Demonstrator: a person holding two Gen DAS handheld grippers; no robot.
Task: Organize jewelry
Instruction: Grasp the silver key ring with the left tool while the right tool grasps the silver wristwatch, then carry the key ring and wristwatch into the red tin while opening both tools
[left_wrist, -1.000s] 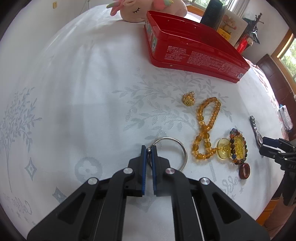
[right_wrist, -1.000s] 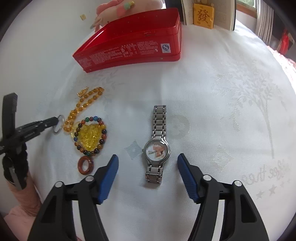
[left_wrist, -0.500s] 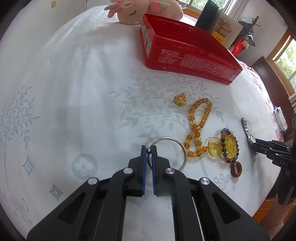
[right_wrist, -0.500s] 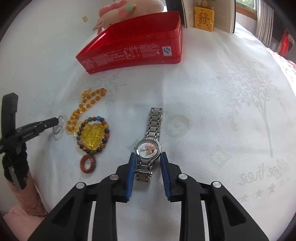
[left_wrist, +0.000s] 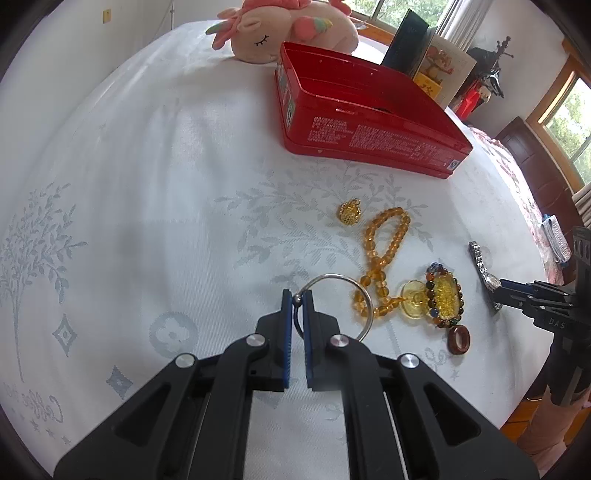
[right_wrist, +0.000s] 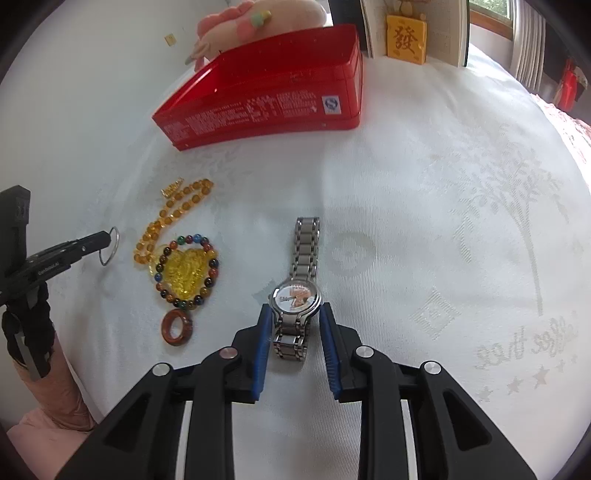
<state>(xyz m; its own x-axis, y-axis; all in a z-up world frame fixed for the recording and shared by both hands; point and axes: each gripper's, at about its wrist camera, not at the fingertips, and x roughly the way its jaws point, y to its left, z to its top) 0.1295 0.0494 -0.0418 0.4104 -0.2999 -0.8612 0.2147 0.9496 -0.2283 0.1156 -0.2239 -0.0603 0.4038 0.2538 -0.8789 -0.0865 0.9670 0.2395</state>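
watch (right_wrist: 297, 295) clamped by right gripper (right_wrist: 295, 314), strap end hidden; left gripper (left_wrist: 297, 299) pinches ring (left_wrist: 334, 306).

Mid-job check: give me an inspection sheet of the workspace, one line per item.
Surface: white patterned tablecloth, no spills seen.
Job's things: open red tin at the back; amber bead string, gold charm, multicoloured bead bracelet around a yellow pendant, brown ring all loose on the cloth.
Clutter: pink plush toy, books behind the tin.
Grippers: left gripper shut on silver hoop; right gripper has just been closing, pads pressing the watch.
Cables: nothing seen.
Surroundings: windows, dark wood furniture.
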